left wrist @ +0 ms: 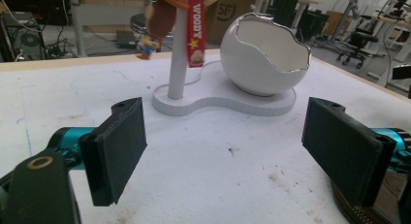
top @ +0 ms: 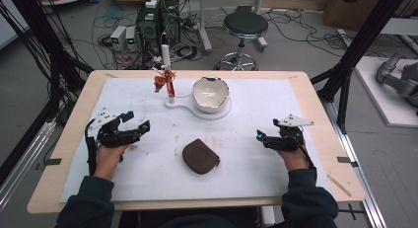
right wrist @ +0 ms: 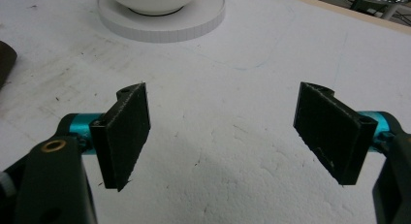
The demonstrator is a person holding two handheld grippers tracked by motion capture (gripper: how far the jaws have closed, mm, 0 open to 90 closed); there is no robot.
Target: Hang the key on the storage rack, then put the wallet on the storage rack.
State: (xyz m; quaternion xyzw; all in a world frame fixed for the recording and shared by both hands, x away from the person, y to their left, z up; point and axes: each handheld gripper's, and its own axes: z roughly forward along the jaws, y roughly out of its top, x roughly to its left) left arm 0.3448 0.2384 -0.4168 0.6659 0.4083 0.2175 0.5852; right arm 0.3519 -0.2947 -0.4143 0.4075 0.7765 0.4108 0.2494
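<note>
Brown and zippered, the pouch (top: 200, 156) lies flat on the white mat (top: 148, 173) between our two grippers, touched by neither. Our left gripper (top: 139, 121) rests beside it with jaws spread wide and empty; our right gripper (top: 260, 135) also gapes, gripping nothing. Beyond stands the eggshell bowl (top: 210, 94).

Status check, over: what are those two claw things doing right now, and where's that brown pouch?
Left gripper open, empty. Right gripper open, empty, low over the white mat. Brown pouch flat between them, untouched. Nothing in the way; eggshell bowl stands behind.
</note>
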